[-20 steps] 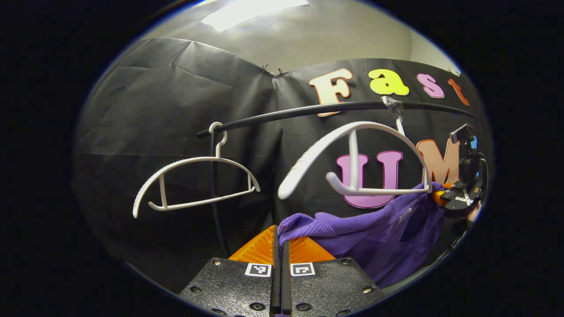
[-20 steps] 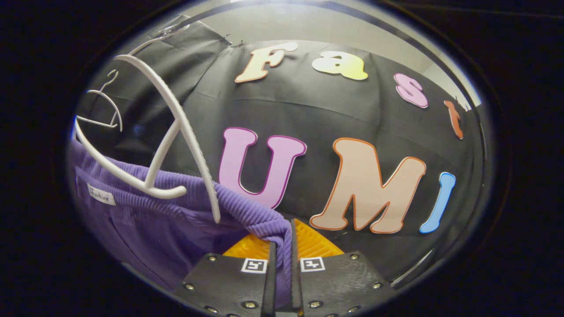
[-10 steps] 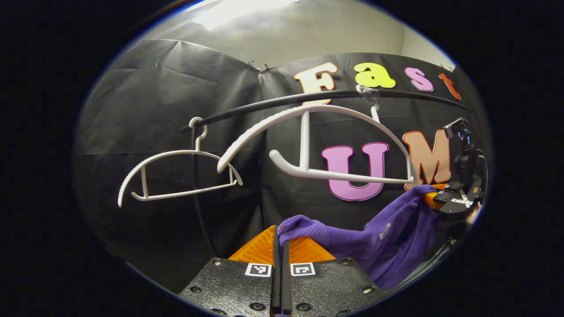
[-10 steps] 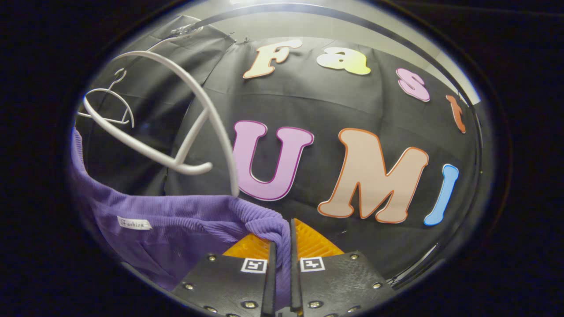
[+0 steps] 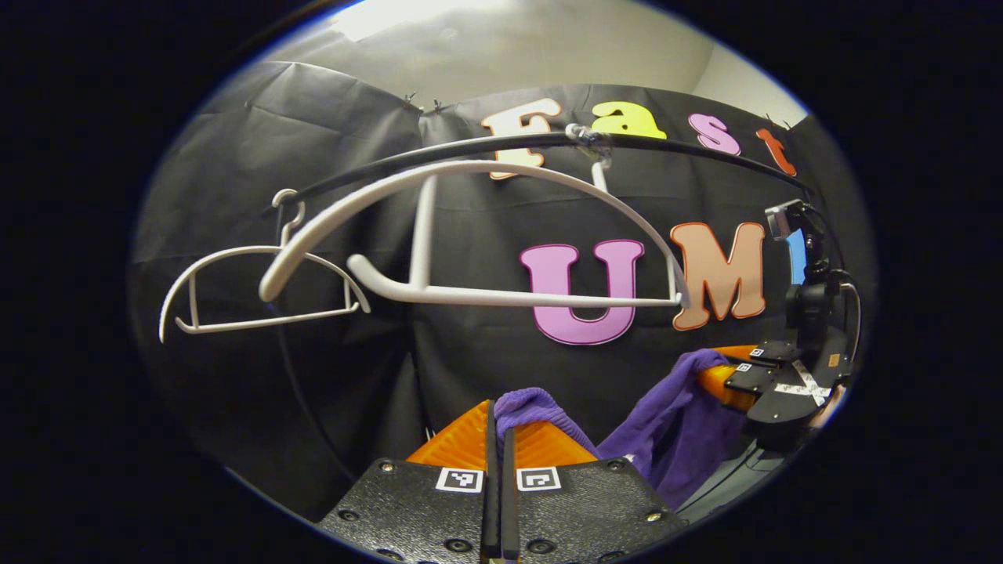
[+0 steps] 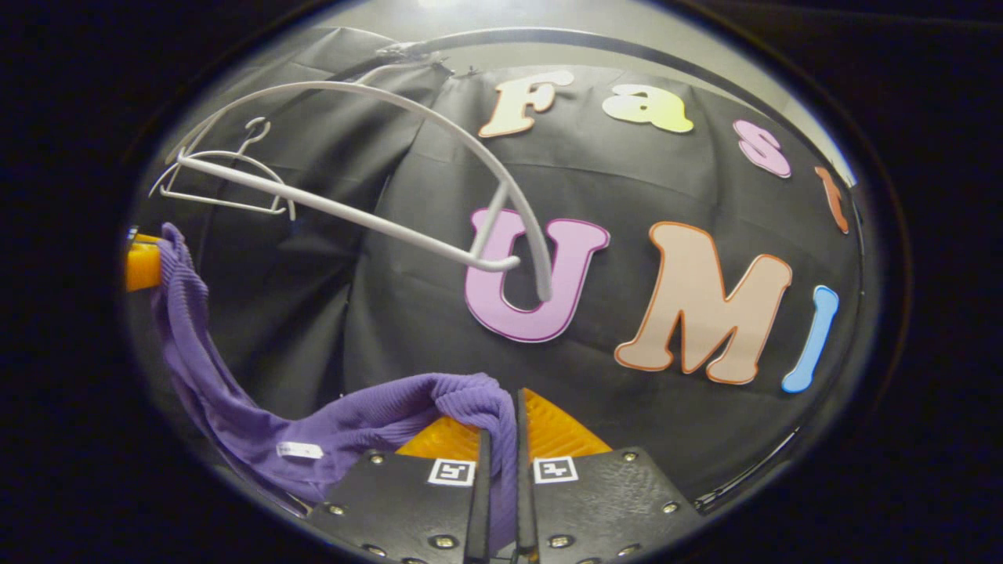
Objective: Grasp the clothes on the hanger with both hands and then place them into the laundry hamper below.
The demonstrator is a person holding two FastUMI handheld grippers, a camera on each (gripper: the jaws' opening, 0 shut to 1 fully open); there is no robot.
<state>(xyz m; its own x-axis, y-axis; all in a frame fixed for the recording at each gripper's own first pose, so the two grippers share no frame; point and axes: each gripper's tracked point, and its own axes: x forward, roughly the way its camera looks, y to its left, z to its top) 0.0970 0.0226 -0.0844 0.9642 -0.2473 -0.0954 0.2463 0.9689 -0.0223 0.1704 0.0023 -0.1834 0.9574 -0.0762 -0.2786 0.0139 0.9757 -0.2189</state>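
The purple ribbed garment hangs slack between my two grippers, below the bare white hanger. My left gripper is shut on one bunched edge of the cloth. In the left gripper view, my right gripper pinches the other edge at the far right. In the right gripper view, my right gripper is shut on the purple garment, which sags leftward and rises to the left gripper. The white hanger hangs above, free of the cloth.
A black rail carries the hangers in front of the black cloth wall. A second empty white hanger hangs further left on it, also seen as the small hanger in the right gripper view.
The garment has slipped off the hanger's end. Both grippers have moved down with it, the hanger now stands higher in both views, and the cloth sags more between them.
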